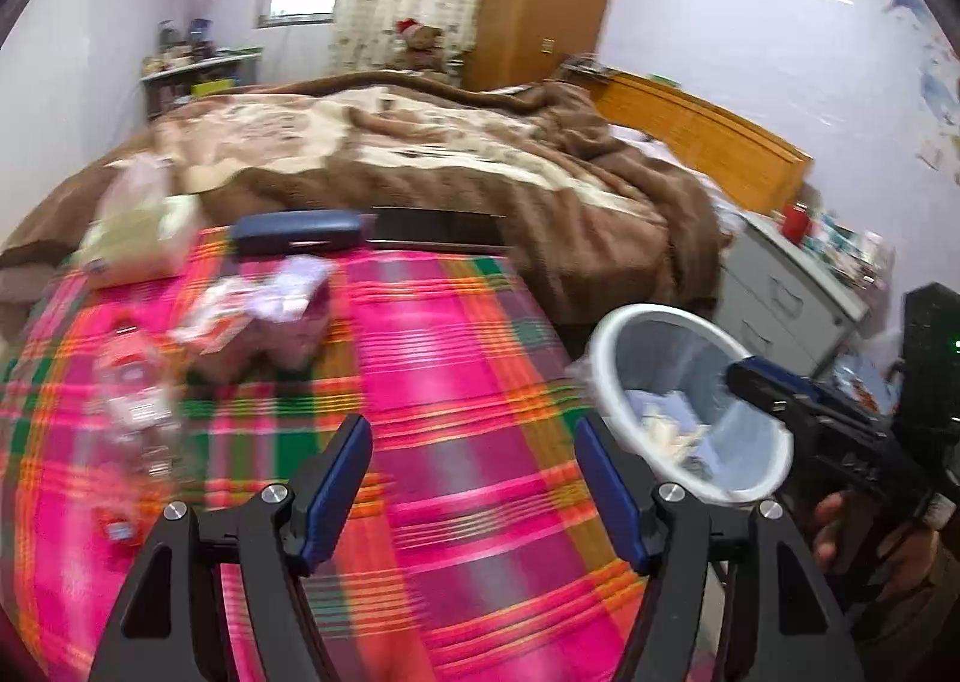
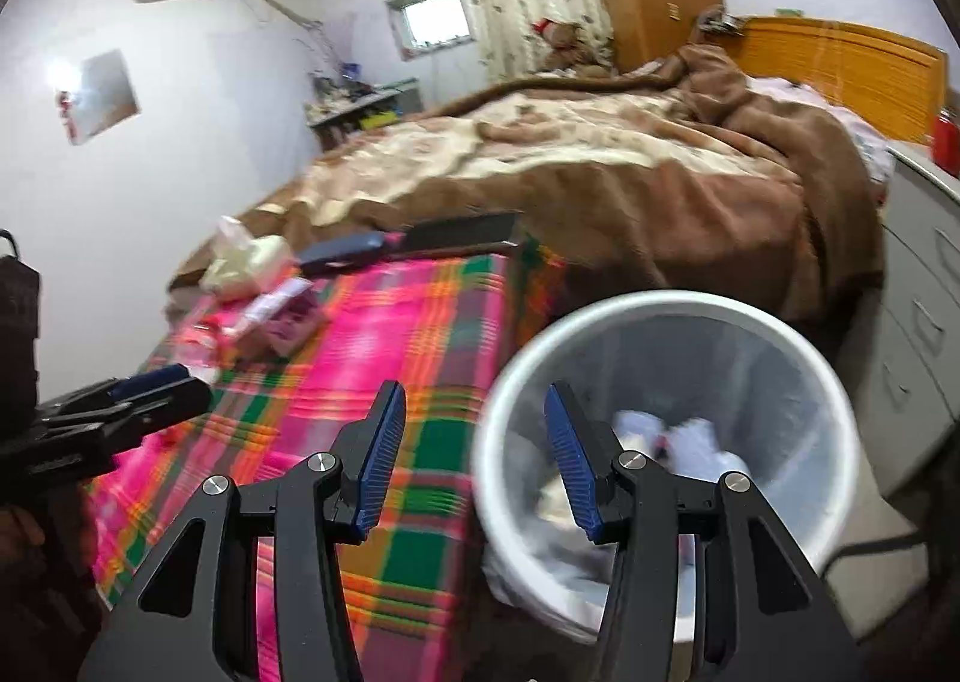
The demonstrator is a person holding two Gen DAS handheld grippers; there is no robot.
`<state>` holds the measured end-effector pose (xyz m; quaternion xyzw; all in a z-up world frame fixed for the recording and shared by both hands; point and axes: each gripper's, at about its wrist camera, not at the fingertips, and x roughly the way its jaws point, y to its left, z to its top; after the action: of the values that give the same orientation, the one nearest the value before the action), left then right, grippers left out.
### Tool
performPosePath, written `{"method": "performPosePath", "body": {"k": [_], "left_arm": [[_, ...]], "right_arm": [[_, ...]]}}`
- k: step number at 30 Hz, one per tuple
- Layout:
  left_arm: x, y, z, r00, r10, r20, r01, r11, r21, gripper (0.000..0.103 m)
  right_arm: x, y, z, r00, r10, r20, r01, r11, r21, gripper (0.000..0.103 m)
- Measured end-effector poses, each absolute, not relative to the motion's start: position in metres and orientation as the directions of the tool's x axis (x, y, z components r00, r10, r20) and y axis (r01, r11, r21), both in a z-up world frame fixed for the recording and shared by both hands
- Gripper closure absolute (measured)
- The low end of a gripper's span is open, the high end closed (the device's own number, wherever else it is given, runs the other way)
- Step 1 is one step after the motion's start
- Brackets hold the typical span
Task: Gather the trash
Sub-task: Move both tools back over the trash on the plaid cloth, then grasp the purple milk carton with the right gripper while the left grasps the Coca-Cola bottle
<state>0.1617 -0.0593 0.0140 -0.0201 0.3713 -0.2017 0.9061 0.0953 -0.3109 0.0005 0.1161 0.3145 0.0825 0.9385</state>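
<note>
A white trash bin (image 2: 678,303) with a clear liner stands beside the table and holds crumpled paper (image 2: 690,442). My right gripper (image 2: 474,391) hovers open and empty over the bin's near left rim, and it also shows above the bin (image 1: 648,313) in the left wrist view. My left gripper (image 1: 471,472) is open and empty over the pink plaid tablecloth (image 1: 468,358). Crumpled wrappers (image 1: 264,304) and a clear plastic bottle (image 1: 138,400) lie on the cloth ahead and to its left. Both views are blurred.
A tissue pack (image 1: 138,238) and a dark blue case (image 1: 297,232) sit at the table's far edge. Behind is a bed with a brown blanket (image 1: 480,166). A grey drawer unit (image 1: 786,292) stands right of the bin. A person's hand (image 1: 840,526) holds the right gripper.
</note>
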Motion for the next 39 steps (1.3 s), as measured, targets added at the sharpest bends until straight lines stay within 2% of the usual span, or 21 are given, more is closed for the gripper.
{"method": "performPosePath", "body": {"k": [2, 6, 12, 15, 21, 30, 39], "left_arm": [[0.164, -0.038, 0.013, 0.655, -0.360, -0.664, 0.308, 0.930, -0.200, 0.033], [0.168, 0.002, 0.010, 0.680, -0.311, -0.664, 0.241, 0.950, -0.198, 0.032], [0.180, 0.044, 0.002, 0.697, -0.235, -0.678, 0.148, 0.972, -0.185, 0.032], [0.191, 0.065, -0.007, 0.679, -0.238, -0.695, 0.106, 0.968, -0.229, 0.030], [0.221, 0.075, -0.020, 0.660, -0.188, -0.727, 0.028, 0.974, -0.227, 0.028], [0.259, 0.079, -0.037, 0.633, -0.165, -0.756, 0.021, 0.980, -0.197, 0.028], [0.276, 0.082, -0.054, 0.597, -0.198, -0.778, 0.041, 0.975, -0.217, 0.028]], "right_arm": [[0.096, -0.299, 0.002, 0.808, 0.233, -0.542, -0.112, 0.963, 0.247, 0.053], [0.103, -0.279, 0.003, 0.797, 0.273, -0.539, -0.166, 0.957, 0.238, 0.053], [0.121, -0.251, -0.001, 0.766, 0.296, -0.571, -0.194, 0.953, 0.233, 0.053], [0.127, -0.237, -0.003, 0.755, 0.305, -0.581, -0.211, 0.951, 0.225, 0.053], [0.149, -0.216, -0.002, 0.737, 0.312, -0.599, -0.230, 0.950, 0.211, 0.053], [0.196, -0.189, 0.003, 0.703, 0.316, -0.638, -0.215, 0.949, 0.232, 0.053], [0.241, -0.146, -0.003, 0.641, 0.314, -0.700, -0.181, 0.948, 0.260, 0.053]]}}
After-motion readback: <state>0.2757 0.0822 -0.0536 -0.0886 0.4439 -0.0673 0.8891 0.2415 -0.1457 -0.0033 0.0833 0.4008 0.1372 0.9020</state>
